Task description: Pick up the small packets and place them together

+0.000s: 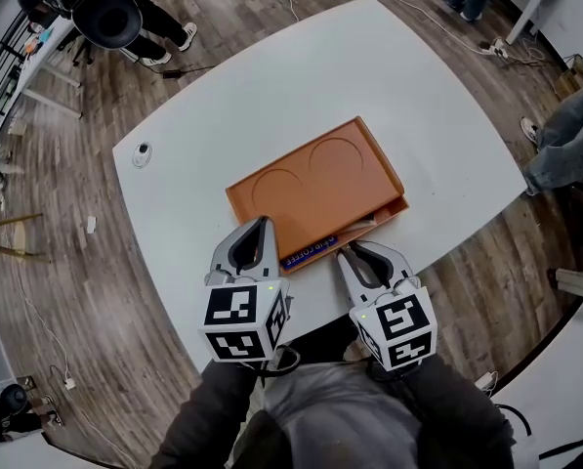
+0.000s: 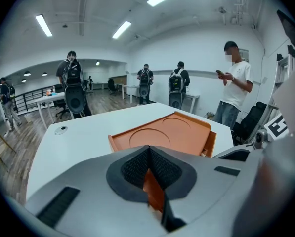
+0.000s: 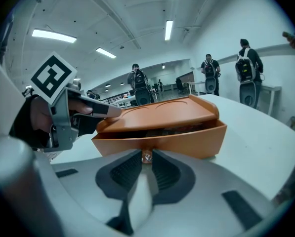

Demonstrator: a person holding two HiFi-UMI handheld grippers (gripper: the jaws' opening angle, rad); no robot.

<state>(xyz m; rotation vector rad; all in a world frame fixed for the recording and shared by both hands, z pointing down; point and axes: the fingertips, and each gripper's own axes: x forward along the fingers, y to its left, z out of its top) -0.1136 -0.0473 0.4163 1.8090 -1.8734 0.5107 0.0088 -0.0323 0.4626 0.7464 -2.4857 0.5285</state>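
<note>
A flat orange box (image 1: 315,179) with two round recesses in its lid lies on the white table (image 1: 408,86). Its drawer (image 1: 354,231) stands pulled out a little toward me, and a blue packet (image 1: 306,254) and paler ones show in the gap. My left gripper (image 1: 262,226) is shut on the box's near left corner (image 2: 154,189). My right gripper (image 1: 344,253) is shut on the small knob (image 3: 147,156) of the drawer front (image 3: 187,141). In the right gripper view, dim packets (image 3: 174,129) lie inside the slot.
A round cable port (image 1: 142,154) sits in the table's left corner. Office chairs (image 1: 110,13) stand beyond the far left edge and a person's legs (image 1: 564,140) at the right. In the left gripper view a person in a white shirt (image 2: 234,85) stands behind the table.
</note>
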